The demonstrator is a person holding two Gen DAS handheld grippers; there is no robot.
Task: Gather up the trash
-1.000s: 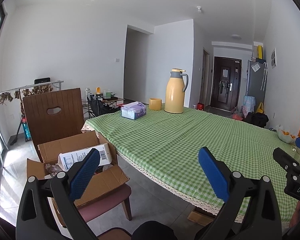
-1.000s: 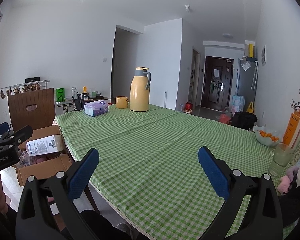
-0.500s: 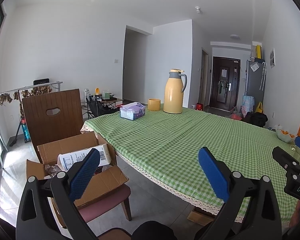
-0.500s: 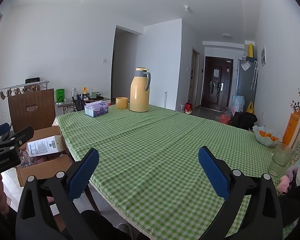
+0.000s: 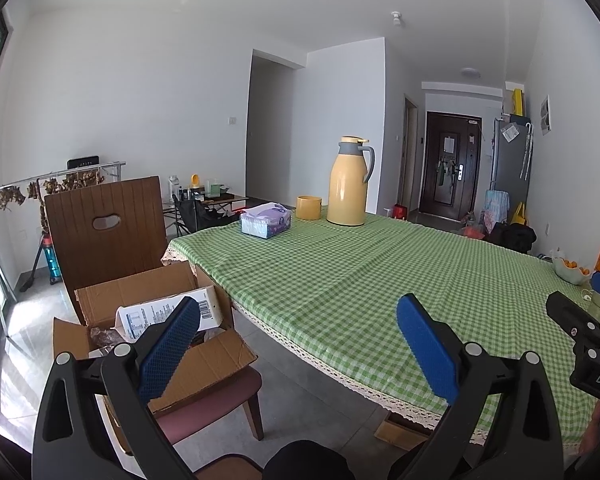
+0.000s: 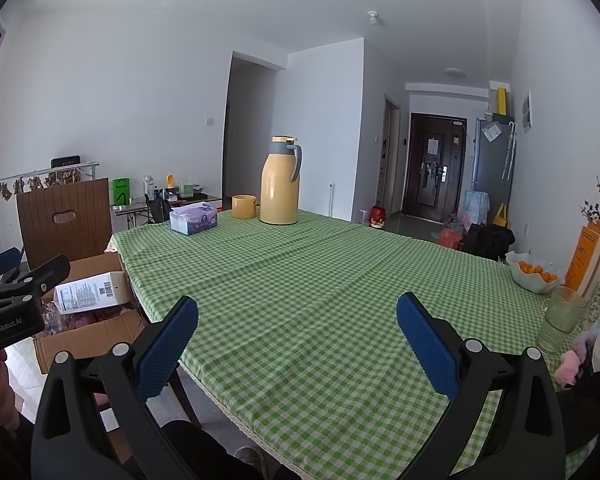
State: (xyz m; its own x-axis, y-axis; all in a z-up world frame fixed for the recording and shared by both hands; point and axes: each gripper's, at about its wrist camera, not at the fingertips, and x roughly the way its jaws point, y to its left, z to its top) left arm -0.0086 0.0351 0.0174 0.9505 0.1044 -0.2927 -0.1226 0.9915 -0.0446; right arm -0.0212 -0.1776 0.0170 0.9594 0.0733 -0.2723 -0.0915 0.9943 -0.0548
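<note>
An open cardboard box (image 5: pixel 148 336) sits on a chair seat left of the table; it holds a white printed carton (image 5: pixel 168 314) and crumpled wrappers. It also shows in the right wrist view (image 6: pixel 88 320). My left gripper (image 5: pixel 298 320) is open and empty, held above the floor between the box and the table's near edge. My right gripper (image 6: pixel 298 320) is open and empty above the green checked tablecloth (image 6: pixel 320 280). Each gripper shows at the edge of the other's view.
On the table stand a yellow thermos jug (image 5: pixel 348 182), a yellow cup (image 5: pixel 309 207), a tissue box (image 5: pixel 266 221), a bowl of oranges (image 6: pixel 532 276) and a glass pitcher (image 6: pixel 560 318). A brown wooden chair (image 5: pixel 104 232) backs the box.
Both views have shifted only slightly; the grippers stay open and empty. Nothing on the table or in the box has moved.
</note>
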